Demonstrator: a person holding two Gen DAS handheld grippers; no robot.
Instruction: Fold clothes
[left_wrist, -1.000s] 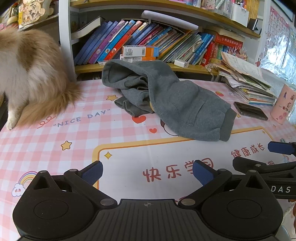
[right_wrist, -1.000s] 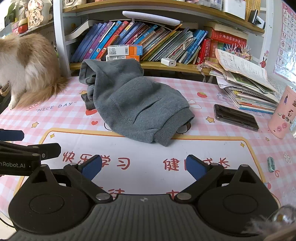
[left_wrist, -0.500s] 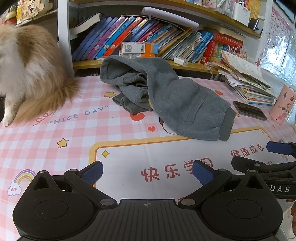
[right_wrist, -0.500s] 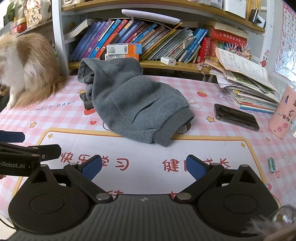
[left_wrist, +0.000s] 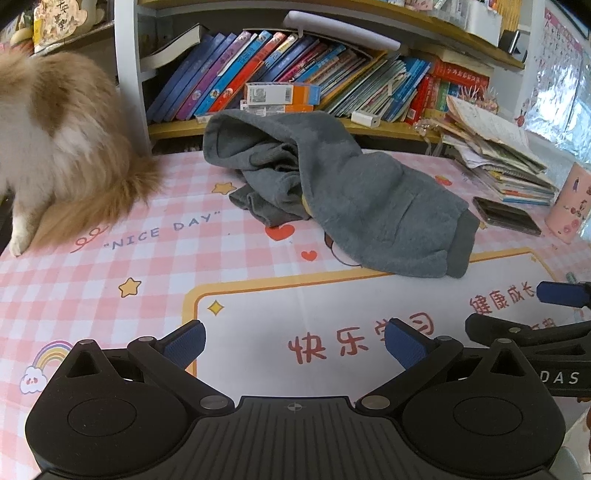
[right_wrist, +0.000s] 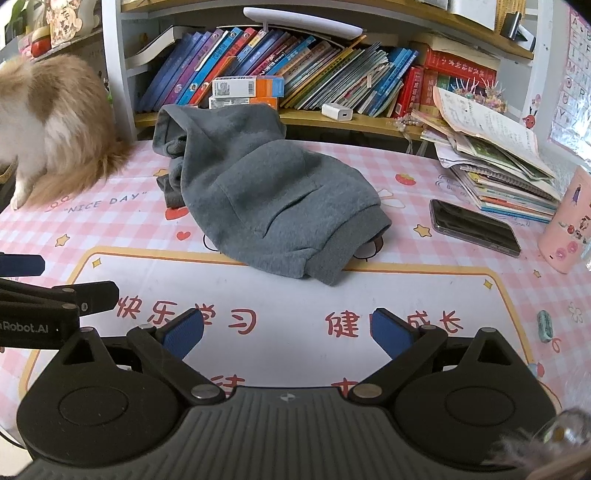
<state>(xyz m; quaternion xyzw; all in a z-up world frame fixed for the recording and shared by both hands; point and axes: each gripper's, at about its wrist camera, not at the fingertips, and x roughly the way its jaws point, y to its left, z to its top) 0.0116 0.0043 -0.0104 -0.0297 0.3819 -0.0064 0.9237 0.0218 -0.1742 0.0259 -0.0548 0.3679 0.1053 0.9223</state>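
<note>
A grey hooded sweatshirt (left_wrist: 354, 195) lies crumpled on the pink checked table mat (left_wrist: 110, 280), its hood up against the bookshelf and its ribbed hem nearest me; it also shows in the right wrist view (right_wrist: 266, 199). My left gripper (left_wrist: 293, 345) is open and empty, low over the mat's white panel, short of the hem. My right gripper (right_wrist: 286, 332) is open and empty, beside it on the right, also short of the hem. Each gripper's side shows at the edge of the other's view.
A fluffy ginger-and-white cat (left_wrist: 55, 155) sits on the table's far left. A black phone (right_wrist: 474, 227), a pile of books and papers (right_wrist: 495, 162) and a pink cup (right_wrist: 567, 225) stand at the right. A bookshelf (left_wrist: 295, 85) runs along the back.
Both grippers have crept slightly forward toward the sweatshirt. The sweatshirt has not moved. The cat has shifted a little.
</note>
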